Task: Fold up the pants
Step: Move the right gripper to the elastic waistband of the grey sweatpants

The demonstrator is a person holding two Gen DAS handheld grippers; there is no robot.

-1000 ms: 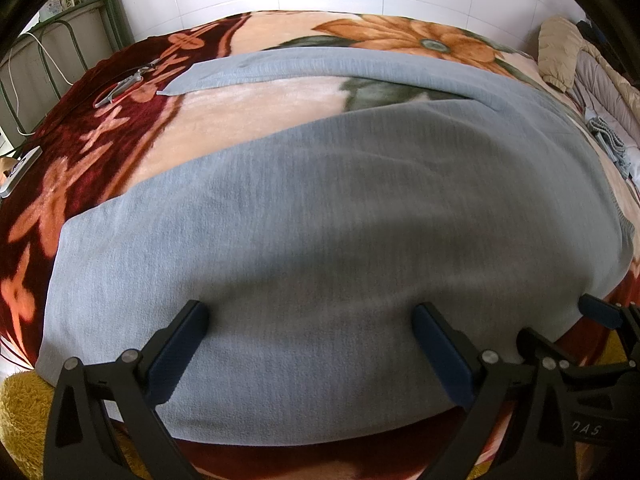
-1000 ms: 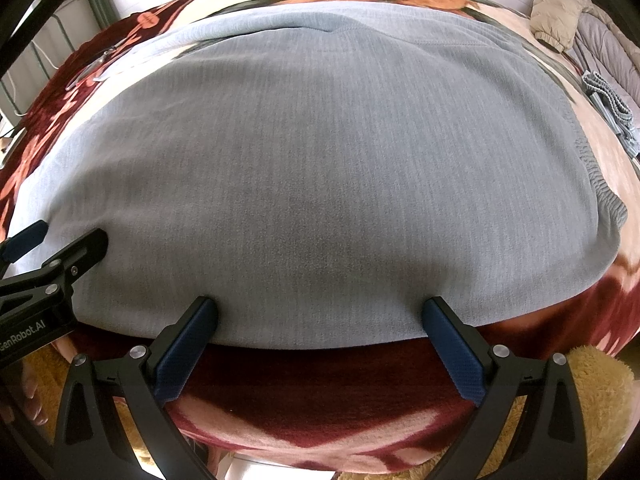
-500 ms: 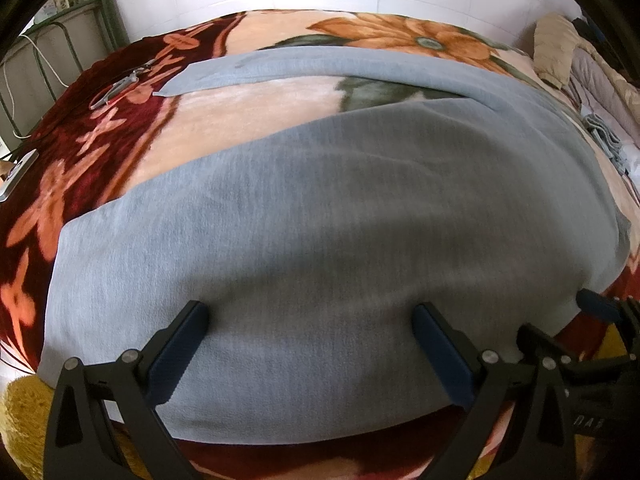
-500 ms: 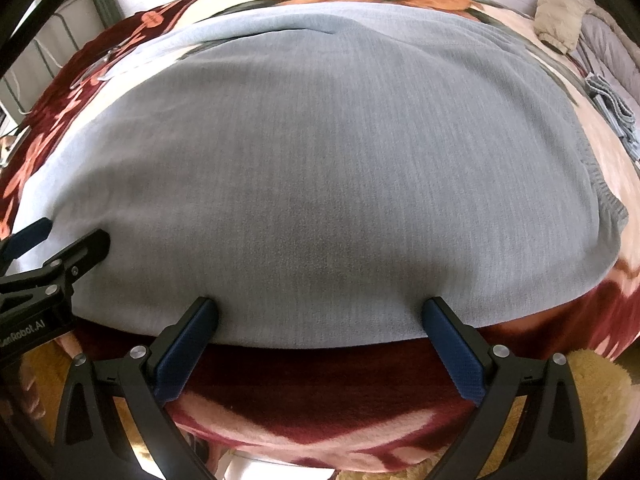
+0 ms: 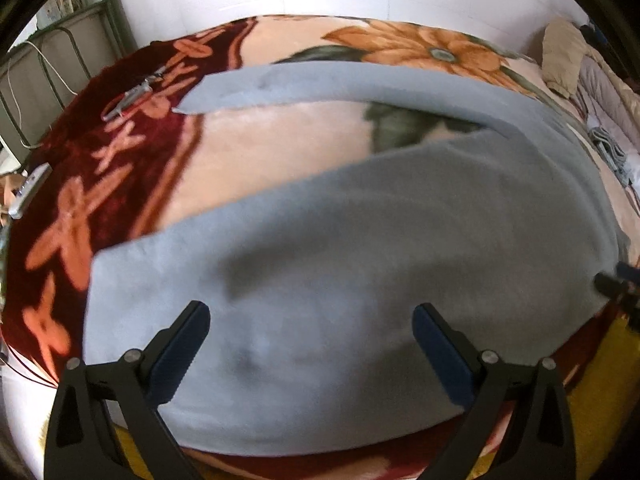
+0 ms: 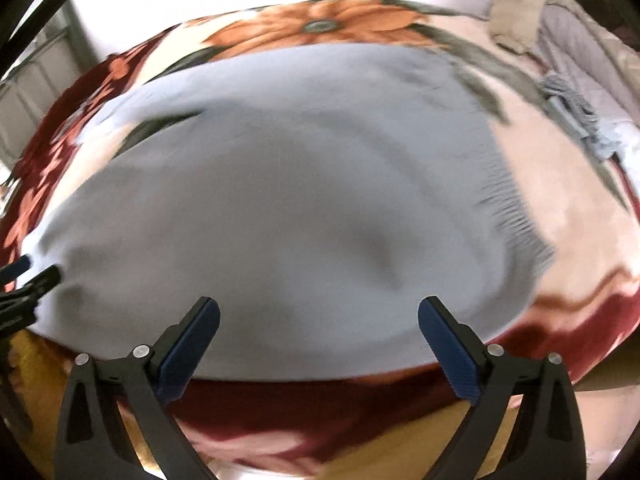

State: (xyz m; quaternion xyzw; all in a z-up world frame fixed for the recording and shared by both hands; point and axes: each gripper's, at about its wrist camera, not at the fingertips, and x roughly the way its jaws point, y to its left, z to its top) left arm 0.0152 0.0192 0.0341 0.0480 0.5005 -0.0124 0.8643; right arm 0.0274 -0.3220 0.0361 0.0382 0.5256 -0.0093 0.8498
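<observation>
Left gripper (image 5: 310, 354): jaws spread wide, nothing between them, hovering over the near leg of the pants (image 5: 360, 280). Right gripper (image 6: 318, 354): jaws likewise released, empty, over the seat of the pants (image 6: 300, 208) near the hem edge at 6 o'clock. Both views are motion-blurred.

Pants: light grey-blue, lying flat on the floral blanket (image 5: 280, 152). In the left view the far leg runs toward 11 o'clock and the two legs part in a V. Waistband ribbing sits at 3 o'clock in the right view. Pillow (image 5: 560, 56) at 2 o'clock.
</observation>
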